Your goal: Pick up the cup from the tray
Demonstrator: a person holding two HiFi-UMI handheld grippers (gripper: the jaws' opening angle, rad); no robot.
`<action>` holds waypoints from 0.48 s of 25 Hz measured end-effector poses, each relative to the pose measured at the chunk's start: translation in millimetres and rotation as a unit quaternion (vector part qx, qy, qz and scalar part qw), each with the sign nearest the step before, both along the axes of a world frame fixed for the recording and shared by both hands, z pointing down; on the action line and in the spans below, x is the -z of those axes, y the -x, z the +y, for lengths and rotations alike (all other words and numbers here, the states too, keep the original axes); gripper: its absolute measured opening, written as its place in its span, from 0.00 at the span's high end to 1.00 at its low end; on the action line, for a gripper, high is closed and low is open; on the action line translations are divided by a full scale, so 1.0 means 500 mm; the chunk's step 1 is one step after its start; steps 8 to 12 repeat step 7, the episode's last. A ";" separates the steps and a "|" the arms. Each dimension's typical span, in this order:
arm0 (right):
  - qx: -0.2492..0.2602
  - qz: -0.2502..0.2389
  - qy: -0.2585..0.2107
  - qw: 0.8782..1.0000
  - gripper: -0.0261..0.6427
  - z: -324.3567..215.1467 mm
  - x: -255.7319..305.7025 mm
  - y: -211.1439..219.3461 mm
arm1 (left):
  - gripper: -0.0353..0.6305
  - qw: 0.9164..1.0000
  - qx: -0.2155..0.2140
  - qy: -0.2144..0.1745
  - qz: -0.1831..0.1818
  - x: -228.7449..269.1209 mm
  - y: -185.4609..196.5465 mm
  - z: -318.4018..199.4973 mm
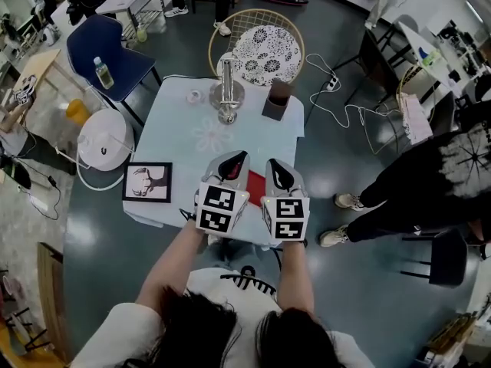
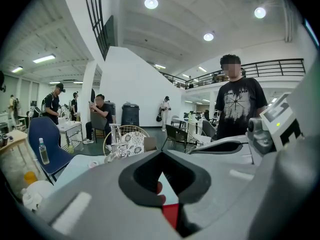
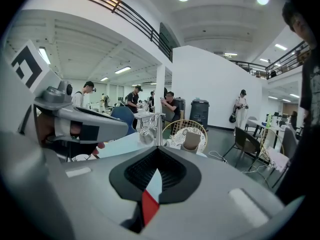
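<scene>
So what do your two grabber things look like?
Both are smooth grey shells that narrow to a point, each with a black-rimmed hollow on top. The left gripper has a white cube with black square markers at its back, and the right gripper has a matching one. No cables show. The person wears a white short-sleeved top.

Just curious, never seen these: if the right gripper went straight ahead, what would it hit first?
Probably the metal stand mid-table, dead ahead of the right gripper; depth is hard to judge.
</scene>
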State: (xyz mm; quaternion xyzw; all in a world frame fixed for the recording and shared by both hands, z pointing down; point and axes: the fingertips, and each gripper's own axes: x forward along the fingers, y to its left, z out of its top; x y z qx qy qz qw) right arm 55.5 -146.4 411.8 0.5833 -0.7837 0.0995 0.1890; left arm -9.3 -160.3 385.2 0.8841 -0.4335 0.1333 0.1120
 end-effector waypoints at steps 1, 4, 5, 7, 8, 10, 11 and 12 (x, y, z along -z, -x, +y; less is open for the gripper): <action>0.001 0.001 -0.001 1.000 0.93 0.001 0.001 -0.001 | 0.94 1.000 0.000 -0.002 0.001 0.002 -0.001 0.000; 0.003 0.002 -0.004 1.000 0.93 0.003 0.003 0.002 | 0.95 1.000 0.000 0.001 0.003 0.001 0.000 0.005; 0.004 0.003 -0.004 1.000 0.93 0.003 0.004 0.003 | 0.95 1.000 0.000 0.004 0.004 0.000 0.000 0.007; 0.005 0.004 -0.005 1.000 0.93 0.004 0.007 0.006 | 0.95 1.000 -0.001 0.009 0.006 -0.003 0.001 0.011; 0.005 0.004 -0.005 1.000 0.93 0.004 0.007 0.006 | 0.95 1.000 -0.001 0.009 0.006 -0.003 0.001 0.011; 0.005 0.004 -0.005 1.000 0.93 0.004 0.007 0.006 | 0.95 1.000 -0.001 0.009 0.006 -0.003 0.001 0.011; 0.005 0.004 -0.005 1.000 0.93 0.004 0.007 0.006 | 0.95 1.000 -0.001 0.009 0.006 -0.003 0.001 0.011; 0.005 0.004 -0.005 1.000 0.93 0.004 0.007 0.006 | 0.95 1.000 -0.001 0.009 0.006 -0.003 0.001 0.011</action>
